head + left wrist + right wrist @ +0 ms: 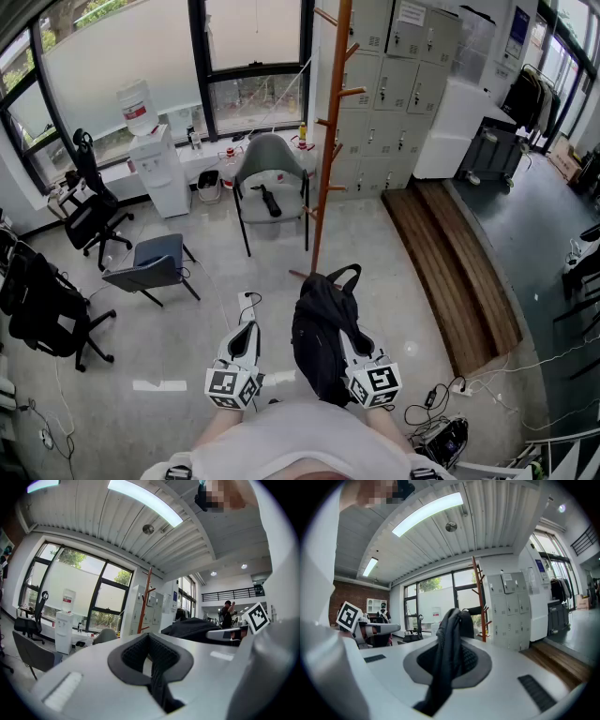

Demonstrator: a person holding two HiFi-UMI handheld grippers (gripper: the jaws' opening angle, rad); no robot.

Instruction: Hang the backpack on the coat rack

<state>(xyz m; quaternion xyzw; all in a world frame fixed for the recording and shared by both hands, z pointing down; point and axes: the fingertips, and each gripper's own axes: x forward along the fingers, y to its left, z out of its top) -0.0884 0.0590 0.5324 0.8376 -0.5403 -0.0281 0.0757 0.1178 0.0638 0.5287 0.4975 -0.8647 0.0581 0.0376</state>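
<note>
left gripper (151, 644): yours, jaws clenched together, nothing between them; it points about level, just left of the bag.
right gripper (458, 654): yours, clamped on a black strap (443, 667) of the backpack. The strap runs up between the pads and over the front of the jaws.
backpack (319, 339): black, hanging from your right gripper straight in front of you, between the two grippers in the head view. Its body covers most of the right gripper's jaws there.
top loop (344, 275): sticks out at the far end of the bag, toward the foot of the rack.
coat rack (330, 141): orange wooden pole with short pegs (352, 92) up its length. It stands upright on the floor (216, 281) beyond the bag, and no peg carries anything. The bag is not on it.
behind rack: grey chair (270, 169) under the window, grey lockers (398, 66) to the right.
gap: the right gripper view shows the rack well past the bag, not touching.
</note>
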